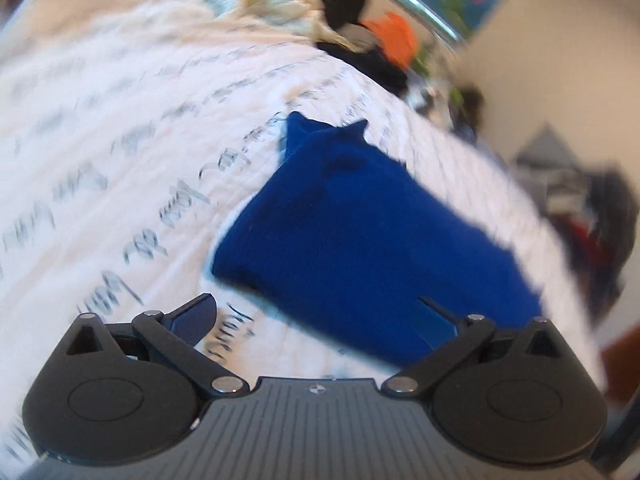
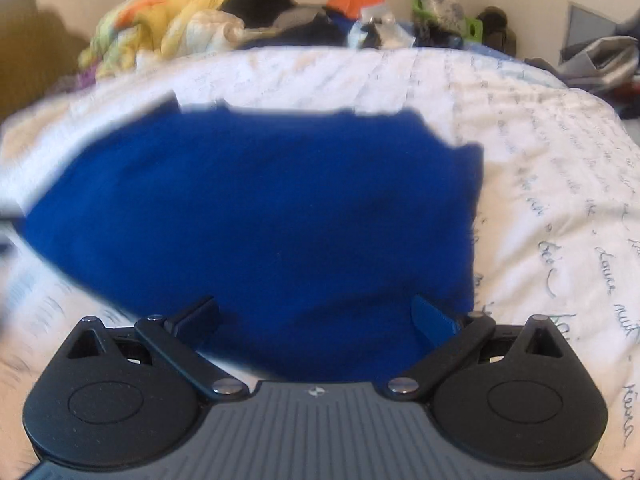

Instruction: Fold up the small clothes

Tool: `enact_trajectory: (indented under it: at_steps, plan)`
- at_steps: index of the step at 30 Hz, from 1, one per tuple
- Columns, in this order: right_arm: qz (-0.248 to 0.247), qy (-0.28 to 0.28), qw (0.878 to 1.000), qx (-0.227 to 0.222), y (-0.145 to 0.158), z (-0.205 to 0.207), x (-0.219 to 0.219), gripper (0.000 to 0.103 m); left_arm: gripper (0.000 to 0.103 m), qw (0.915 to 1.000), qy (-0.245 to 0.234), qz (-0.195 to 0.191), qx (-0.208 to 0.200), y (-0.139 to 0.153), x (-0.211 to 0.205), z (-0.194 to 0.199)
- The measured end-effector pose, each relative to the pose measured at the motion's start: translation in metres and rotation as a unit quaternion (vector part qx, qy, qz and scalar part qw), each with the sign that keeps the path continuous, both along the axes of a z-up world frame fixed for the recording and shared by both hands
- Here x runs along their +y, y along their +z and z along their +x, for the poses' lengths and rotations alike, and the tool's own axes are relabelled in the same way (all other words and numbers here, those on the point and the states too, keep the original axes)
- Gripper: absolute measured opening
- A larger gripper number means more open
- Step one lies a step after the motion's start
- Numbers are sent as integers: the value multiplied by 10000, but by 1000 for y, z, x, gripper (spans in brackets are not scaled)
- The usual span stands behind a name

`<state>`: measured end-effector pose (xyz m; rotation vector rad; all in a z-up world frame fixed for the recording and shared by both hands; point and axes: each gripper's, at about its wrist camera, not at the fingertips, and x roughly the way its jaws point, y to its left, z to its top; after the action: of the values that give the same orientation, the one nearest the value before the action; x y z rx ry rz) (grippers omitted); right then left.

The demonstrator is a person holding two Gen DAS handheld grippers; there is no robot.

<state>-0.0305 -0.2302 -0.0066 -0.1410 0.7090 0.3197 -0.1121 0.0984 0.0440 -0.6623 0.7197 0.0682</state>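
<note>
Your folded garment [image 2: 256,216] lies flat on the bed [image 2: 540,152], just ahead of your right tongs [image 2: 316,320]. A heap of clothes [image 2: 208,24] sits behind it along the wall.

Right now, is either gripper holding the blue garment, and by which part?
Nothing is held. The left gripper and right gripper both stand with jaws wide apart over the blue garment, which lies free on the white bedspread.
</note>
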Motion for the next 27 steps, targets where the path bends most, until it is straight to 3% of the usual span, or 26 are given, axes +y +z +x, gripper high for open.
enact_trajectory:
  at_steps: [3,9,11,14,16,19,20,22,24,26,27]
  plan:
    - [304,22,9994,-146,-5,-3,-7,103,103,9968,461,-630,-170,-4,10,5]
    - [285,24,9994,-177,-6,-7,-8,103,100,9952,841,-384,-313,-2,6,23]
    - [307,29,9994,-178,-7,-6,-7,103,90,9946,987,-160,-275,0,-1,27]
    - [329,22,9993,-183,-6,-8,-9,103,56,9926,1128,445,-80,0,-7,28]
    - [362,22,9992,-182,-6,-8,-8,103,13,9898,1194,768,123,0,-8,30]
    - [569,22,9983,-143,-5,-7,-15,103,10,9895,1270,633,277,2,-2,31]
    - [790,-12,9969,-52,-2,-6,-20,103,9,9890,1247,743,285,6,-5,32]
    - [1835,-107,9825,294,11,2,-45,103,8,9872,954,1273,126,23,-28,40]
    - [3010,-133,9522,502,26,15,-77,103,8,9813,232,1863,-412,43,-71,50]
    - [3890,-65,9182,740,39,38,-106,103,7,9605,-704,2479,-1052,58,-130,57]
    - [4249,-14,9005,923,41,52,-118,103,7,9459,-1255,2686,-1319,61,-161,59]
